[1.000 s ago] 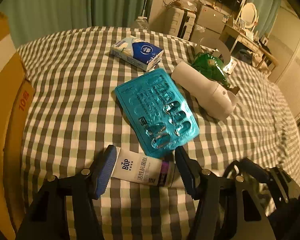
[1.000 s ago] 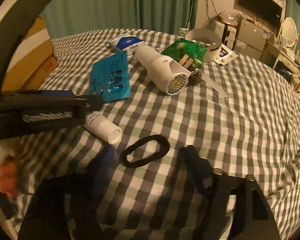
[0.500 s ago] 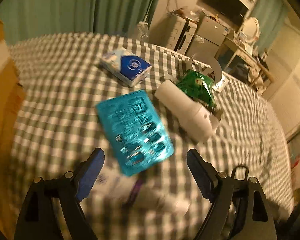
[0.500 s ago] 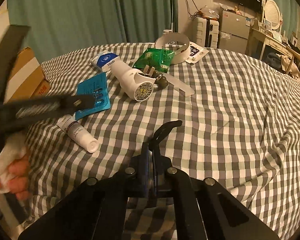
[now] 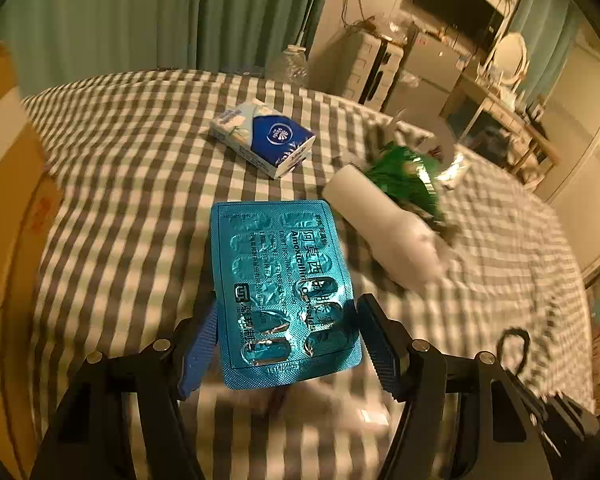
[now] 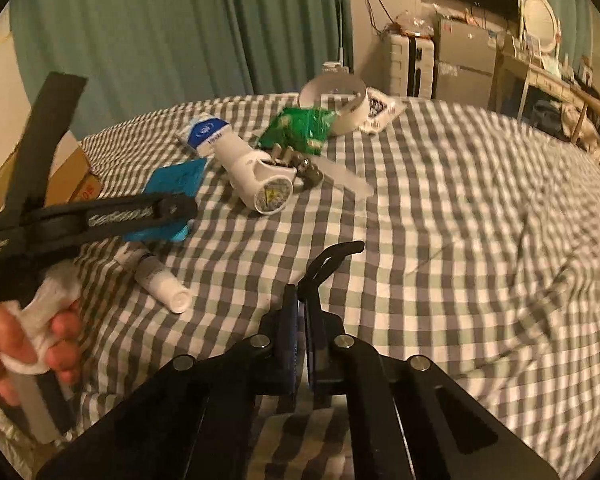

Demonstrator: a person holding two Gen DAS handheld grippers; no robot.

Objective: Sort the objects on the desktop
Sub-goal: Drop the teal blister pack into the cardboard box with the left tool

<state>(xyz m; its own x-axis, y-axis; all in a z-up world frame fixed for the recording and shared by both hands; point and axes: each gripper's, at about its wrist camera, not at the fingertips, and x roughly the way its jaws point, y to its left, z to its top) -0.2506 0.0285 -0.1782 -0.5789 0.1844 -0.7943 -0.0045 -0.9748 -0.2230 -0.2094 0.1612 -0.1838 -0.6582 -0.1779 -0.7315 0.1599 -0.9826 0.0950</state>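
Left wrist view: left gripper (image 5: 288, 344) has the blister pack (image 5: 278, 280) between its jaws, which are closing; the pack looks lifted off the cloth (image 5: 132, 168), sharp against a blurred table. Both pads seem to meet its edges, though the right one may still be just shy of contact. Tissue pack (image 5: 265, 138) lies beyond, untouched. White cylinder (image 5: 384, 232) and green bag (image 5: 404, 176) lie to the right, blurred. A pale smear below the pack is likely the tube, too blurred to confirm. Cardboard box (image 5: 8, 208) at the left edge.

Right wrist view: right gripper (image 6: 300, 304) is shut tight on the black loop (image 6: 332, 256), which sticks up clear of the cloth. Tube (image 6: 160, 284) lies on the table near a hand (image 6: 28, 340) on the left gripper's handle. Cylinder, green bag, tissue pack, tape ring (image 6: 336, 100) and a small packet (image 6: 382, 110) remain clustered at the far side.

Progress: early. Two items are in the grippers, none visibly put away; whether the box is the destination I cannot tell. At least six things remain on the table.
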